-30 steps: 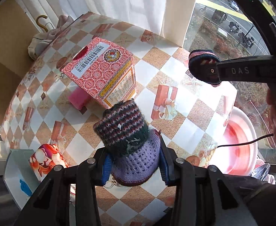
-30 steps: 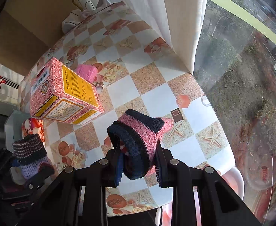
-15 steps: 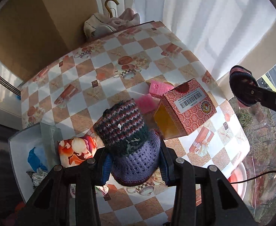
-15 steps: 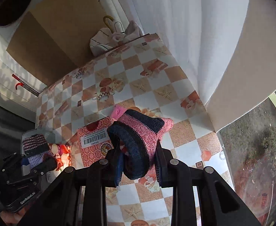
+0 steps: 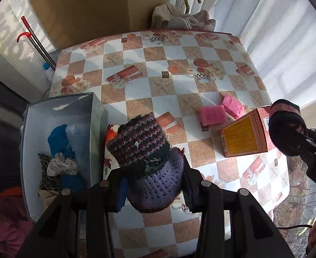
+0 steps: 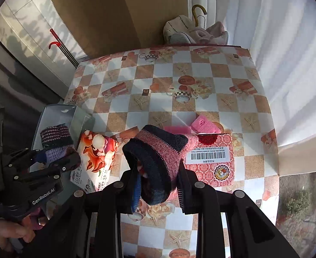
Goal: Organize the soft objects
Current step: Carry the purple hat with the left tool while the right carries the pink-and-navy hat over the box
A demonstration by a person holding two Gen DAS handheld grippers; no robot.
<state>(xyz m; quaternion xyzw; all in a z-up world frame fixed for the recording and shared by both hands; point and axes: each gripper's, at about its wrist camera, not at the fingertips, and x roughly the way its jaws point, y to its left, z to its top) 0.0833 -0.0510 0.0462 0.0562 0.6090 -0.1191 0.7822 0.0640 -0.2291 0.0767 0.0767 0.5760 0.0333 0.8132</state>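
A table covered in a checkered oilcloth printed with starfish and gift boxes [image 5: 175, 99] stands against white curtains [image 5: 276, 32] and a brown cardboard panel [image 5: 93, 8]. Held above its near edge, the left gripper [image 5: 153, 185] is clamped on a knitted bootie with a striped maroon cuff and a purple crocheted foot [image 5: 145, 157], its blue-padded fingers [image 5: 121, 191] pressing both sides of the foot. The right gripper [image 6: 158, 185] is closed the same way on a pink and navy knitted bootie [image 6: 158, 150], cuff opening toward the camera, held above the table in front of a red patterned carton with a barcode label [image 6: 209, 161].

Left of the striped bootie, off the table's left edge, an open grey box [image 5: 97, 118] holds blue and leopard-print cloth items [image 5: 59, 150]. Just beside the box lies a glossy packet printed with orange flowers [image 6: 97, 152]. Two pink foam sponges [image 5: 220, 111] rest on the cloth just behind the carton. At the far edge sit a heap of pale fabric [image 5: 179, 19] and a curved umbrella handle [image 5: 190, 0].
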